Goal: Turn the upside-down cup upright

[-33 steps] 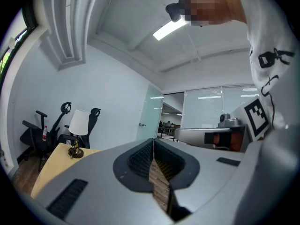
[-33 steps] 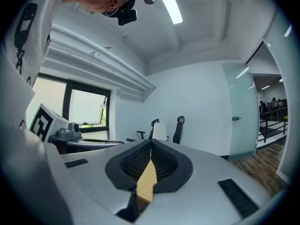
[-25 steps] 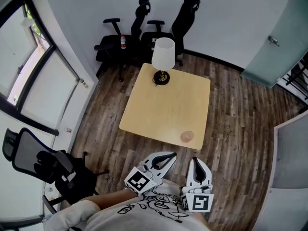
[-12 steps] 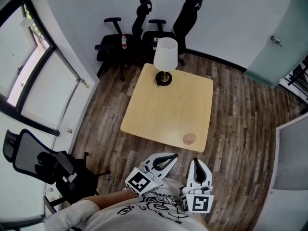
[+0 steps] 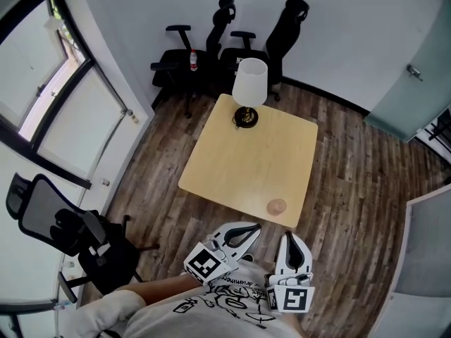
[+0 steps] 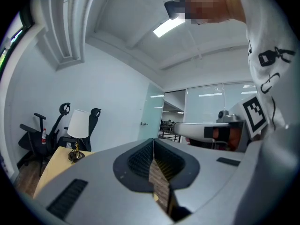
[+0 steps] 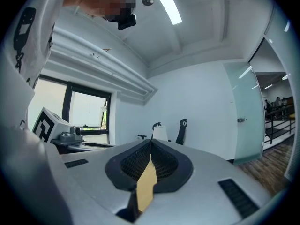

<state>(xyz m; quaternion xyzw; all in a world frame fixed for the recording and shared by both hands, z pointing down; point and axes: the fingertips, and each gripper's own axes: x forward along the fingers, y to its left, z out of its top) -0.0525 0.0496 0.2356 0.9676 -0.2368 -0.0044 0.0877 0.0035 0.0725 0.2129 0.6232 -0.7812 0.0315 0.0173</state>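
Note:
A small pinkish cup [image 5: 276, 206] stands upside down near the front right corner of the square light-wood table [image 5: 239, 160]. Both grippers hang close to my body, short of the table's front edge and apart from the cup. My left gripper [image 5: 254, 227] is shut with nothing in it; its closed jaws [image 6: 153, 144] point level toward the table. To its right, my right gripper [image 5: 291, 236] is also shut and empty, its jaws [image 7: 150, 144] meeting along one line. The cup is hidden in both gripper views.
A table lamp [image 5: 249, 90] with a white shade stands at the table's far edge. Black office chairs [image 5: 211, 55] line the back wall, one holding a bottle [image 5: 193, 60]. Another black chair [image 5: 63, 231] stands at the left by the window. A glass door [image 5: 416, 83] is at the right.
The head view has shifted a little, so the table and lamp sit slightly lower and to the right in the picture. Both grippers stay shut and in place.

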